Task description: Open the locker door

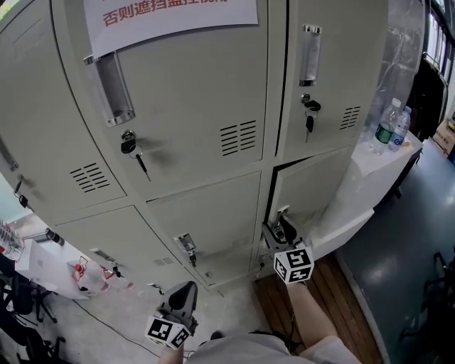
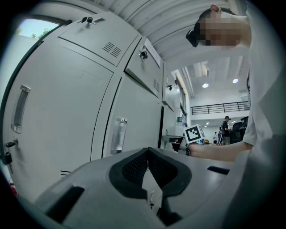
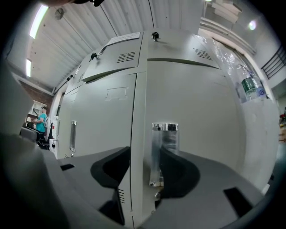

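Note:
A bank of grey lockers fills the head view. The lower right locker door [image 1: 316,186] shows a dark gap along its top edge. My right gripper [image 1: 283,229] is at that door's left edge, by its handle [image 1: 283,211]. In the right gripper view the clear handle [image 3: 164,152] and the door's edge stand between the jaws of my right gripper [image 3: 145,162]; the right pad [image 3: 181,172] is against the handle, while the left pad stands off from it. My left gripper [image 1: 183,293] hangs low in front of the bottom lockers. In its own view my left gripper [image 2: 147,152] is shut and holds nothing.
Keys hang in the upper locks [image 1: 132,148] [image 1: 310,114]. A paper notice [image 1: 170,18] is taped on the top door. Two water bottles [image 1: 391,124] stand on a white ledge at right. Wooden flooring [image 1: 334,298] lies below; clutter [image 1: 85,274] sits at lower left.

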`<act>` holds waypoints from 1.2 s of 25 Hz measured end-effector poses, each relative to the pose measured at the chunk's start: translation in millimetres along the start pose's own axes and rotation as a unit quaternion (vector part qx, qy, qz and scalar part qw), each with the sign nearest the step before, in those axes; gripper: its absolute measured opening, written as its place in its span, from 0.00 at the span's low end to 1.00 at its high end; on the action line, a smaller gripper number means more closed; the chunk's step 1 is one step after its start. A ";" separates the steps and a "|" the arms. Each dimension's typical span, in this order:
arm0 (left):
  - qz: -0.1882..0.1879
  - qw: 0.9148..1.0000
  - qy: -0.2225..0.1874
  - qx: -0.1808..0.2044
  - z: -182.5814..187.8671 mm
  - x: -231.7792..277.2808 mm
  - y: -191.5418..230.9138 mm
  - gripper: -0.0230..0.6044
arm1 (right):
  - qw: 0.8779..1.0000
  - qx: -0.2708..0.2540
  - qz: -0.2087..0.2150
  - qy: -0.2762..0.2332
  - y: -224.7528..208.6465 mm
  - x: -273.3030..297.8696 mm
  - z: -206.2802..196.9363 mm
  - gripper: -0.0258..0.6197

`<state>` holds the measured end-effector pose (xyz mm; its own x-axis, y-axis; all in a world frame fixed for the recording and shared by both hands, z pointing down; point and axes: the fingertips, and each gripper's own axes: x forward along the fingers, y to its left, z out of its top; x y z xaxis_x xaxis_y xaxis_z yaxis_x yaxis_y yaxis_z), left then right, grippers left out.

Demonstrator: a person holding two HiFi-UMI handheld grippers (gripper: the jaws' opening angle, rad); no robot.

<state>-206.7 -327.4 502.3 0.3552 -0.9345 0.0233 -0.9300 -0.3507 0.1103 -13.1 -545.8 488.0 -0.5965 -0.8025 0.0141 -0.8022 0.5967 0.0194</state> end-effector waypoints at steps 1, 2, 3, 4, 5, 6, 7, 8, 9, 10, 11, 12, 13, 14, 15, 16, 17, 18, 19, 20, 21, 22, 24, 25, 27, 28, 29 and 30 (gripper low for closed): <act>-0.003 1.000 0.000 -0.001 0.0 0.4 -1.5 0.05 | 1.000 0.000 -0.006 0.000 -1.7 -3.3 0.0 0.35; -0.007 1.000 0.000 -0.001 -0.1 0.9 -3.2 0.05 | 1.000 0.000 -0.012 0.001 -3.8 -6.8 -0.2 0.33; -0.011 1.000 0.000 0.000 -0.4 1.3 -4.9 0.05 | 1.000 -0.001 -0.018 0.002 -6.1 -10.6 -0.4 0.30; -0.016 1.000 0.000 0.001 -0.8 1.8 -6.7 0.05 | 1.000 -0.002 -0.024 0.002 -8.3 -14.4 -0.7 0.27; -0.020 1.000 0.000 0.002 -1.2 2.2 -8.5 0.05 | 1.000 -0.002 -0.028 0.004 -10.2 -18.2 -1.0 0.24; -0.024 1.000 0.000 0.001 -1.4 2.7 -10.6 0.05 | 1.000 -0.003 -0.030 0.006 -11.5 -22.0 -1.3 0.23; -0.028 1.000 0.001 0.000 -1.6 3.3 -12.9 0.05 | 0.999 -0.004 -0.030 0.008 -12.3 -25.7 -1.5 0.22; -0.032 0.999 0.002 -0.001 -1.7 4.0 -15.3 0.05 | 0.999 -0.004 -0.030 0.010 -12.8 -29.3 -1.7 0.22; -0.036 0.999 0.002 -0.002 -1.7 4.9 -17.8 0.05 | 0.999 -0.005 -0.031 0.012 -13.3 -32.8 -1.8 0.22; -0.042 0.999 0.002 -0.002 -1.7 5.9 -20.3 0.05 | 0.999 -0.006 -0.031 0.013 -13.8 -36.3 -1.9 0.22; -0.047 0.999 0.002 -0.002 -1.7 6.8 -22.9 0.05 | 0.999 -0.007 -0.031 0.013 -14.3 -39.7 -1.9 0.22; -0.053 0.999 0.003 -0.002 -1.8 7.7 -25.6 0.05 | 0.999 -0.008 -0.032 0.014 -14.8 -43.3 -1.8 0.22; -0.059 0.998 0.003 -0.002 -2.0 8.3 -28.4 0.05 | 0.999 -0.009 -0.034 0.015 -15.3 -47.4 -1.8 0.22; -0.064 0.998 0.003 -0.003 -2.5 8.6 -31.2 0.05 | 0.999 -0.010 -0.037 0.016 -15.8 -51.9 -2.2 0.22; -0.069 0.998 0.003 -0.004 -3.1 8.9 -33.6 0.05 | 0.999 -0.011 -0.040 0.017 -16.3 -56.5 -2.7 0.22; -0.073 0.997 0.003 -0.005 -3.7 9.6 -35.6 0.05 | 0.999 -0.012 -0.042 0.018 -16.9 -61.0 -2.9 0.22; -0.078 0.997 0.003 -0.005 -4.3 10.7 -37.4 0.05 | 0.999 -0.012 -0.045 0.019 -17.8 -65.3 -2.6 0.22; -0.084 0.996 0.003 -0.006 -4.8 12.3 -39.2 0.05 | 0.999 -0.012 -0.047 0.019 -19.0 -69.6 -2.2 0.22; -0.089 0.996 0.004 -0.008 -5.1 14.2 -41.5 0.05 | 0.998 -0.013 -0.050 0.020 -20.5 -74.1 -2.0 0.22; -0.094 0.996 0.005 -0.009 -5.6 16.1 -44.3 0.05 | 0.998 -0.013 -0.054 0.020 -22.2 -79.1 -1.9 0.23; -0.100 0.995 0.006 -0.011 -6.3 17.8 -47.5 0.05 | 0.998 -0.013 -0.059 0.021 -23.9 -84.4 -2.1 0.23; -0.106 0.994 0.007 -0.012 -7.3 19.4 -50.9 0.05 | 0.998 -0.014 -0.064 0.021 -25.4 -90.1 -2.6 0.23; -0.119 0.993 0.009 -0.013 -9.3 22.5 -58.1 0.05 | 0.997 -0.016 -0.074 0.022 -28.2 -101.6 -3.6 0.23; -0.126 0.992 0.009 -0.013 -10.1 24.3 -61.9 0.05 | 0.996 -0.019 -0.079 0.023 -29.9 -107.2 -3.9 0.23; -0.138 0.990 0.009 -0.014 -10.9 28.2 -69.2 0.05 | 0.996 -0.025 -0.086 0.027 -34.0 -117.3 -4.1 0.23; -0.144 0.989 0.009 -0.014 -11.2 30.0 -72.4 0.05 | 0.995 -0.028 -0.090 0.029 -36.1 -122.0 -4.0 0.23; -0.149 0.989 0.009 -0.015 -11.4 31.5 -75.4 0.05 | 0.995 -0.031 -0.093 0.031 -38.1 -126.7 -3.9 0.23; -0.154 0.988 0.010 -0.015 -11.6 32.8 -78.1 0.05 | 0.994 -0.032 -0.098 0.032 -40.2 -131.6 -3.9 0.23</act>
<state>-121.4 -329.9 506.0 0.6224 -0.7827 0.0032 -0.7747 -0.6155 0.1448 97.7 -464.2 489.3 -0.4247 -0.9029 0.0668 -0.8985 0.4294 0.0916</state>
